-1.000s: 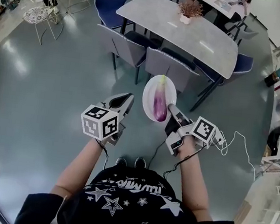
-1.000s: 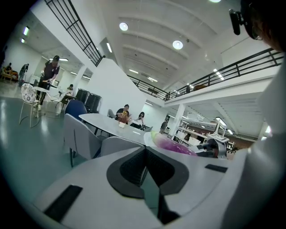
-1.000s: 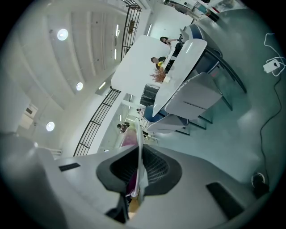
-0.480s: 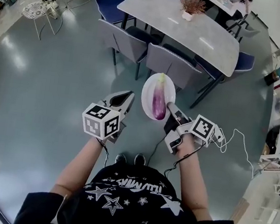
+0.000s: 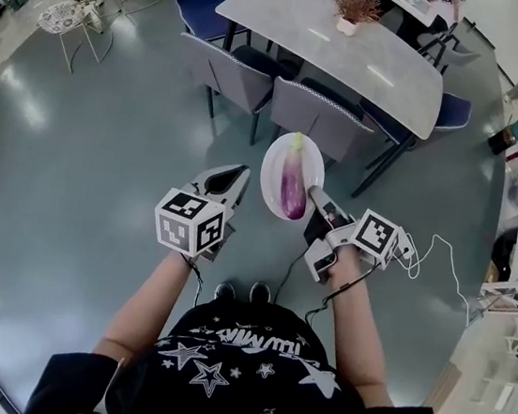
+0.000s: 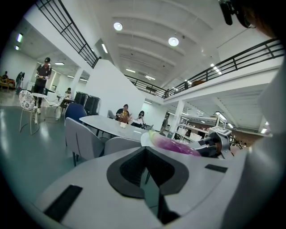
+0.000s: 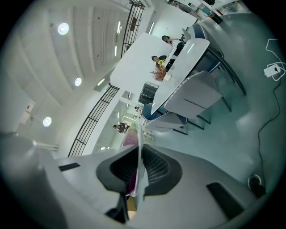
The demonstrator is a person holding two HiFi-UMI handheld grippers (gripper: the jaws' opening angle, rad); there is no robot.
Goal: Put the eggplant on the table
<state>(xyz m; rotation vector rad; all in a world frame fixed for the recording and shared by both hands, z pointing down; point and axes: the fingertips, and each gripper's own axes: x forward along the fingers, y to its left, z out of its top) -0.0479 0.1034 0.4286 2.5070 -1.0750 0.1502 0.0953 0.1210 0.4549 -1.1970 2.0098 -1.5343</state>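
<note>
Glossy grey-green floor [image 5: 77, 149] fills the hall. At the far side stands a long grey desk [image 5: 354, 62] with a small potted plant [image 5: 353, 10] on it, and grey chairs [image 5: 314, 114] are pushed in along its near edge. Nearer, a person holds tongs in each hand. The right tongs [image 5: 314, 196] are clamped on the near right rim of a white plate [image 5: 273, 170], held in the air above the floor, short of the chairs. The purple eggplant [image 5: 292, 185] lies lengthwise on that plate, its pale green end pointing far. The left tongs [image 5: 236, 174] are closed together on nothing, just left of the plate.
</note>
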